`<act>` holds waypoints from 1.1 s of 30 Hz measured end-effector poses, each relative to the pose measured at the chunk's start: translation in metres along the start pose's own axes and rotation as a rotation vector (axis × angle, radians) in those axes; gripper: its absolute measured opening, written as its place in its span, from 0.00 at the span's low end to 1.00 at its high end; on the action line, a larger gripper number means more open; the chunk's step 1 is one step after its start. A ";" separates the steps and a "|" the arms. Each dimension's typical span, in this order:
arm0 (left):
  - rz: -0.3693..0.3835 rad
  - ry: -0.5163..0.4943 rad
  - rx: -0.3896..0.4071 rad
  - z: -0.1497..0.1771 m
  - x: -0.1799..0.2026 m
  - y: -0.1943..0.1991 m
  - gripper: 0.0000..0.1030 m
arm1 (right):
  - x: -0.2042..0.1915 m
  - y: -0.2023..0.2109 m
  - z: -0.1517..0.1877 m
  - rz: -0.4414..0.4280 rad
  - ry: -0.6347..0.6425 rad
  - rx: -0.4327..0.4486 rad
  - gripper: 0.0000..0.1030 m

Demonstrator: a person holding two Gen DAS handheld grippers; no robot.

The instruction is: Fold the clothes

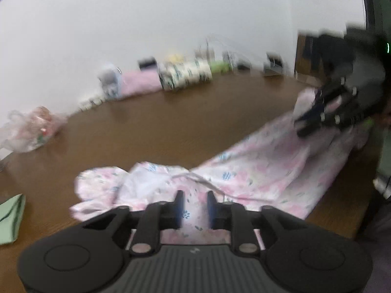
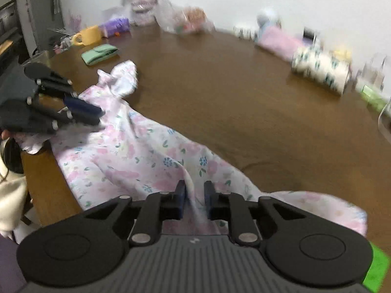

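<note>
Right wrist view: my floral garment [image 2: 136, 151] lies lengthwise along the worktop [image 2: 220, 92] between both grippers, each end passing between slightly spread fingers, grip uncertain.

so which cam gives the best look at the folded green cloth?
Right wrist view. The folded green cloth shows whole there, lying on the brown table beyond the floral garment, near a yellow mug. Left wrist view catches only a part of it, cut off at the left frame edge.
</note>
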State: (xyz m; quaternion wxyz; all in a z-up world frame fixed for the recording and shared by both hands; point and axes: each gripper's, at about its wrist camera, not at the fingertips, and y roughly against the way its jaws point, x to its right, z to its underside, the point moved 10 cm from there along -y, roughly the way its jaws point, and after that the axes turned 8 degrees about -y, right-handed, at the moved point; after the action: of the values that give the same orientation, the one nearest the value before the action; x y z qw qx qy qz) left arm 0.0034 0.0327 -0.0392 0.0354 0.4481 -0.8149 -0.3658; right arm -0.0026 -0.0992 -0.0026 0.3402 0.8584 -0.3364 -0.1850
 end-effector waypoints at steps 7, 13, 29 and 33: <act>-0.073 0.132 0.019 0.017 -0.001 0.048 0.52 | -0.006 0.013 0.006 0.035 0.119 -0.011 0.41; -0.116 0.255 -0.068 0.035 0.005 0.043 0.30 | 0.042 0.013 -0.012 0.133 0.031 -0.040 0.40; -0.166 0.155 -0.165 -0.040 -0.082 -0.086 0.15 | 0.002 -0.012 0.030 0.075 -0.025 -0.225 0.26; -0.136 0.023 -0.133 -0.094 -0.064 -0.138 0.11 | -0.049 -0.028 0.019 -0.051 -0.008 -0.198 0.26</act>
State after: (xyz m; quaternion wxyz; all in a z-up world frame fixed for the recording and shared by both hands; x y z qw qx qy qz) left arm 0.1753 -0.0180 -0.0401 0.0497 0.5032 -0.7562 -0.4154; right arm -0.0353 -0.0584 -0.0312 0.4174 0.8280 -0.2959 -0.2292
